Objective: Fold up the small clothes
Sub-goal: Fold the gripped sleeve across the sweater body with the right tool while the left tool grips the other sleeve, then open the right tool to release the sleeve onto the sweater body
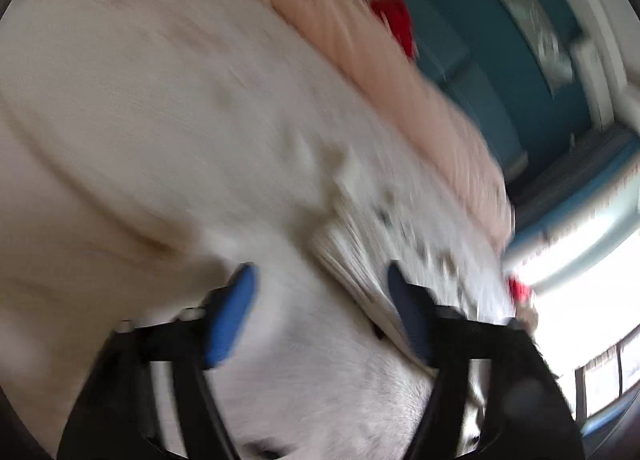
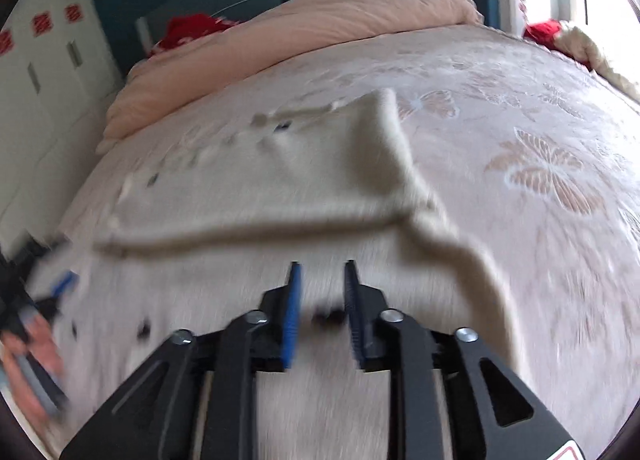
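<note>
A small cream-white garment lies on the bed, its near part folded over and its right side trailing toward me. It also fills the left wrist view, blurred. My left gripper is open wide just above the cloth, with a ribbed hem between its blue pads. It also shows at the left edge of the right wrist view, held by a hand. My right gripper stands over the garment's near part, jaws a small gap apart, nothing between them.
The bed has a pale cover with butterfly patterns. A pink duvet is bunched at the headboard end, with red cloth beside it. White cupboards stand on the left, a bright window on the right.
</note>
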The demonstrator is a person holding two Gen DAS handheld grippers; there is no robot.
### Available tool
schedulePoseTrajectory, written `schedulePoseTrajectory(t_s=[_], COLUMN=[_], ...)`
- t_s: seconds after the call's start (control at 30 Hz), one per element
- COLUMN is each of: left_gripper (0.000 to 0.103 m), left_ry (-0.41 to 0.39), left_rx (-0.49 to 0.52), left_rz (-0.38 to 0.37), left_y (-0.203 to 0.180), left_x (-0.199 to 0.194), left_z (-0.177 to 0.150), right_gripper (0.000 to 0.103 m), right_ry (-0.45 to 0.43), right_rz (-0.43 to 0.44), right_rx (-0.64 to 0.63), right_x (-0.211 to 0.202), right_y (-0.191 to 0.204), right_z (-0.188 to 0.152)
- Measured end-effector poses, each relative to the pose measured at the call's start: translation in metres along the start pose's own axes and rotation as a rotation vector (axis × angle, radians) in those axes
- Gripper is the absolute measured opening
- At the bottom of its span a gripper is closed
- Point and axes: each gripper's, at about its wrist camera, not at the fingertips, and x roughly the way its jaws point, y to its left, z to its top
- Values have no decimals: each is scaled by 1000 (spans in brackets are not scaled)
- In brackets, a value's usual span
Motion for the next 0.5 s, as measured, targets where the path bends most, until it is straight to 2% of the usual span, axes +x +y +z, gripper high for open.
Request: schedulePoseTrajectory(t_s=[0.07, 0.1, 0.13, 0.17, 0.23, 0.27, 0.33, 0.4, 0.43, 0.47, 0.5], left_gripper=[81, 85, 85, 87, 88, 88, 88, 86, 83, 67, 38], left_ry=[-74, -104, -134, -182, -256, -287, -295, -311, -324, -310, -287], left_rx=[-59, -97, -133, -196, -290, -340, -396, -375, -348, -322, -310], left_rz=[86, 132, 175, 244, 336, 389, 454, 468, 491, 502, 498], left_y=[43, 64, 82, 110, 154, 178, 206, 217, 215, 214, 213], left_x=[-40, -54, -66, -84, -108, -118, -121, -117, -114, -106, -98], left_z=[34, 49, 61, 79, 104, 117, 132, 143, 147, 152, 155], right_gripper=[40, 40, 41, 47, 57, 59, 62, 64, 64, 65, 66], right_ry=[45, 69, 28, 26, 38, 36, 27, 29, 28, 28, 26], right_rz=[-9, -20, -32, -40, -43, -46, -41, -39, -43, -52, -57], right_rx=[-19, -14, -23, -41, -73, -92, -103, -104, -108, -119, -127], right_x=[8, 10, 6, 8, 11, 14, 15, 19, 20, 23, 15], right_y=[4, 6, 9, 11, 20, 22, 24, 23, 23, 24, 34], right_z=[-28, -39, -45, -43, -43, -42, -42, -41, -40, -38, -47])
